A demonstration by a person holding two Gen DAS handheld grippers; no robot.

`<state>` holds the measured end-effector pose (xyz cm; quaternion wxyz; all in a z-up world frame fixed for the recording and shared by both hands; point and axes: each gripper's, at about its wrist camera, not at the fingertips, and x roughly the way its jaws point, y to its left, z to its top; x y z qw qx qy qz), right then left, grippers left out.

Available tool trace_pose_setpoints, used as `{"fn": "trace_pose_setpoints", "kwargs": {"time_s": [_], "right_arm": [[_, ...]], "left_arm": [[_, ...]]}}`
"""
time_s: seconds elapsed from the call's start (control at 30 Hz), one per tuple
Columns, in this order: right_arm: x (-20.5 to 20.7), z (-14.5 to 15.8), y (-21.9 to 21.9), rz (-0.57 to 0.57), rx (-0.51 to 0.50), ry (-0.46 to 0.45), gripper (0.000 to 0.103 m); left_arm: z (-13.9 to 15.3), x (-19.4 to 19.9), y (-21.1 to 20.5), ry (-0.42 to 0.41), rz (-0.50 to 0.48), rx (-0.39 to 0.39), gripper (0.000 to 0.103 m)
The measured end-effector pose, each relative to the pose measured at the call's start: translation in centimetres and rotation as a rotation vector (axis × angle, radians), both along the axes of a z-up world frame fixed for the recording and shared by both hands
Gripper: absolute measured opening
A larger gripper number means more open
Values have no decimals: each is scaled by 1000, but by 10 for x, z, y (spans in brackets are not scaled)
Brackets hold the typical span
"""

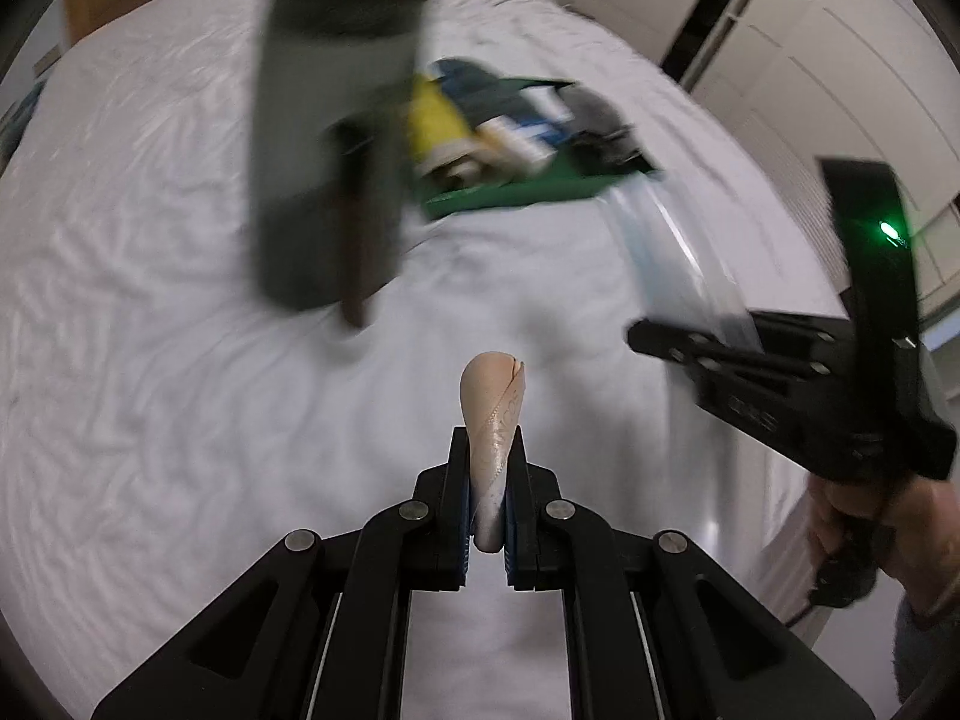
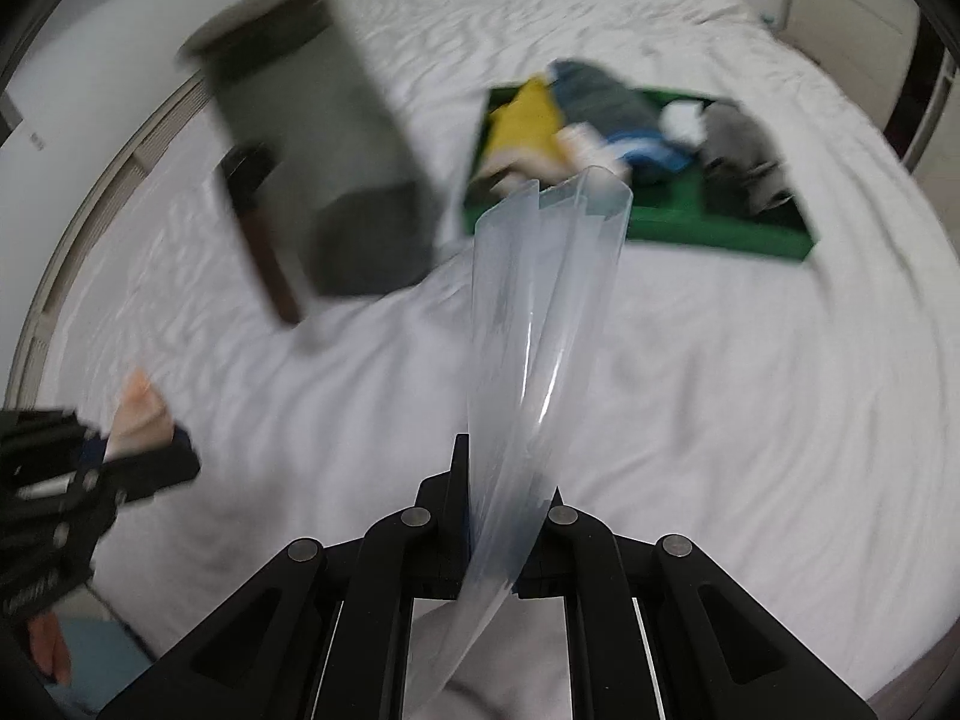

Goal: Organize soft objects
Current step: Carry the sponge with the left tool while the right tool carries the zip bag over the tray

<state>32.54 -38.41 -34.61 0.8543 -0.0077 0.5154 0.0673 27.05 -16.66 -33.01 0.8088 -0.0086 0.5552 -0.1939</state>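
Two grippers, each clamped on part of one limp item above a white wrinkled bed sheet (image 2: pixel 720 390). Left gripper (image 1: pixel 491 492): jaws closed on a narrow beige fabric piece (image 1: pixel 493 402), which stands up between the blue pads and looks soft and light. Right gripper (image 2: pixel 501 516): jaws pinched on a clear, floppy plastic bag (image 2: pixel 540 300), whose crumpled mouth rises in front of the camera. The film is thin, slippery and easily creased, so a grip near a folded edge, as here, should hold better than one on a single smooth layer. Whether the beige piece lies inside the bag or is only held beside it cannot be told through the motion blur.

Landmark: a flat green mat (image 2: pixel 690 228) on the sheet, bearing a heap of yellow, blue and grey garments (image 2: pixel 600 120). Both held items hang well short of the mat, on its near side. A blurred grey-green box with a dark strap (image 2: pixel 312 168) stands left of the mat.
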Motion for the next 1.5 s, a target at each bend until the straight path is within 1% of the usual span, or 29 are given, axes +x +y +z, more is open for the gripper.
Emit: {"fn": "trace_pose_setpoints", "kwargs": {"time_s": [0.1,0.17,0.2,0.37,0.43,0.5,0.6,0.73,0.9,0.97,1.1,1.3,1.5], "right_arm": [[17,17,-24,-4,-34,-46,7],[27,27,-39,-6,-42,-73,7],[33,30,-46,-8,-44,-85,7],[61,42,-78,-14,-29,-132,7],[73,50,-88,-19,-19,-154,7],[81,55,-96,-18,-19,-178,7],[95,69,-104,-13,-19,-213,7],[116,70,-109,-11,-13,-227,7],[149,67,-113,-26,-7,-232,7],[158,66,-111,-29,-8,-231,7],[186,57,-107,-31,-7,-214,7],[233,33,-102,-46,-31,-168,7],[270,9,-96,-59,-56,-119,7]], "left_arm": [[10,22,-37,-36,-31,-19,6],[16,42,-54,-64,-33,-29,6],[19,53,-63,-89,-31,-22,6],[32,101,-92,-152,20,-16,6],[34,119,-101,-162,33,-30,6],[38,137,-111,-190,45,-17,6],[41,161,-119,-203,63,-17,6],[41,191,-121,-223,112,-1,6],[32,225,-117,-226,182,-1,6],[26,235,-114,-214,207,-12,6],[10,255,-109,-189,253,9,6],[-12,276,-104,-148,313,31,6],[-31,292,-112,-112,332,49,6]]}}
